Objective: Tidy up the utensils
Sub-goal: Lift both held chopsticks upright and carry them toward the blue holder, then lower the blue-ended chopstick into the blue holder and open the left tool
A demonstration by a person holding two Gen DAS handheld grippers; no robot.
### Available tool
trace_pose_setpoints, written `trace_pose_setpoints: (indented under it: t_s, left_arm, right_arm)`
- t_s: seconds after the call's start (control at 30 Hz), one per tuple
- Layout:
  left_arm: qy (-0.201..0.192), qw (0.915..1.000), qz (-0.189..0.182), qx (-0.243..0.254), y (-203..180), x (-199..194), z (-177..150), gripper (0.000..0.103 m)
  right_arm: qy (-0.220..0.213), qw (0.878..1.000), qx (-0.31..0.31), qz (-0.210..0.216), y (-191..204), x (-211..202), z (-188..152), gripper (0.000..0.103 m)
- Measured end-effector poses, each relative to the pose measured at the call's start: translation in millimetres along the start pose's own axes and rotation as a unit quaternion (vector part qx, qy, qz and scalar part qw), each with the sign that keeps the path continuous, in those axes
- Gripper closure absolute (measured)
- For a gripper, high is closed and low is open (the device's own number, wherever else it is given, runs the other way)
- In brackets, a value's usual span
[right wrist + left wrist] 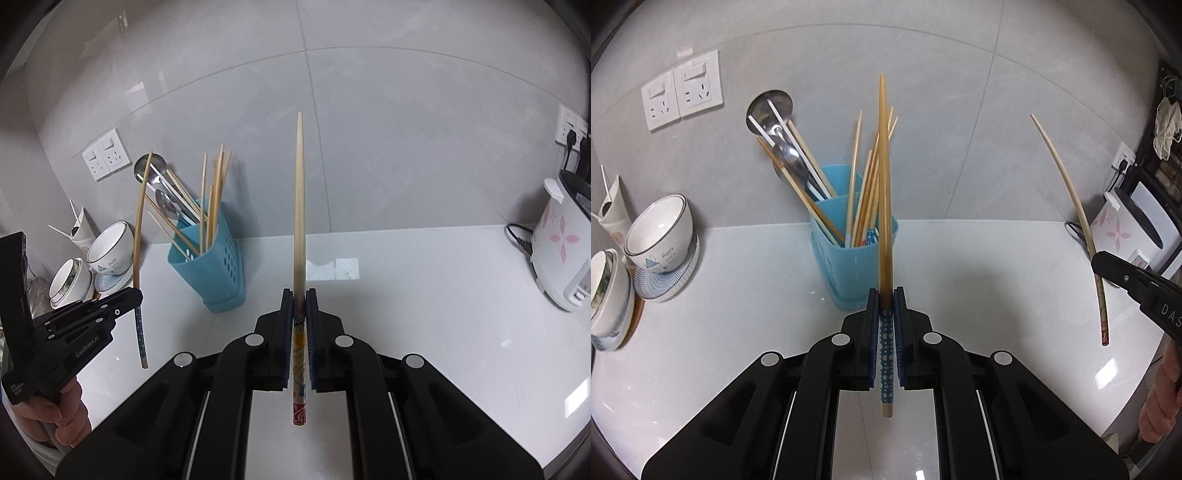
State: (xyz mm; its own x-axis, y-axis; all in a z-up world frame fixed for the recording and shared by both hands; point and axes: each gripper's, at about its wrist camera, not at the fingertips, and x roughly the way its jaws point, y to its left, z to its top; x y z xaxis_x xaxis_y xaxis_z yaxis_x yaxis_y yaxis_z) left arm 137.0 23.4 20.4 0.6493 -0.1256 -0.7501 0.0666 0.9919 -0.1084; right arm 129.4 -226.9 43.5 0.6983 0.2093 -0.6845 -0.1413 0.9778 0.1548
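Left wrist view: the left gripper [886, 295] is pinching a blue-dotted chopstick [885, 206] near its patterned handle end, jaws pressed tight against it, so that the stick is pointing up and away, thin tip high. Straight ahead, the blue holder [849, 254] is standing on the white counter [738, 295] against the grey wall, already carrying a bunch of chopsticks [866, 184] in the nearer compartment and spoons [783, 147] with more sticks in the farther one. At the right edge the right gripper [1123, 275] is holding a second, red-patterned chopstick [1071, 199]. Bowls [661, 229] are sitting on plates at the left. One bowl is showing the word "Happy"; the other gripper's arm is showing the letters "DAS", cut off.

Right wrist view: the right gripper [300, 293] is clamping the red-patterned chopstick [299, 206] by its decorated end, jaws closed on it, the tip standing well above the counter. The left gripper [127, 299] is visible at the left with its stick, just beside the holder [210, 266]; its side is reading "GenRobot.AI". A rice cooker [557, 251] with pink flowers is standing far right.

To do this step well, I judge each stick should be turned handle or tip down over the nearer compartment, lowered among the others without knocking them, and released only once its end is inside the rim. Going one at a time should be keeping the grippers from colliding.
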Motion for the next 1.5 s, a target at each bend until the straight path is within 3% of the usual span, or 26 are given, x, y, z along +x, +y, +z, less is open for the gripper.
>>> trace_pose_setpoints:
  t_s: [0.7, 1.03, 1.5]
  left_arm:
    - [-0.081, 0.9966, -0.009, -0.007, 25.7, 9.0, 47.4, 0.096]
    - [-0.122, 0.992, -0.031, -0.011, 36.9, 22.9, 69.7, 0.096]
    - [-0.139, 0.9893, -0.043, -0.017, 43.8, 63.6, 82.5, 0.096]
  right_arm:
    - [-0.041, 0.998, -0.027, 0.026, 51.3, 23.6, 57.3, 0.097]
    - [-0.05, 0.997, -0.031, 0.043, 70.6, 40.8, 82.8, 0.097]
    - [-0.035, 0.998, -0.031, 0.048, 77.6, 73.2, 97.8, 0.097]
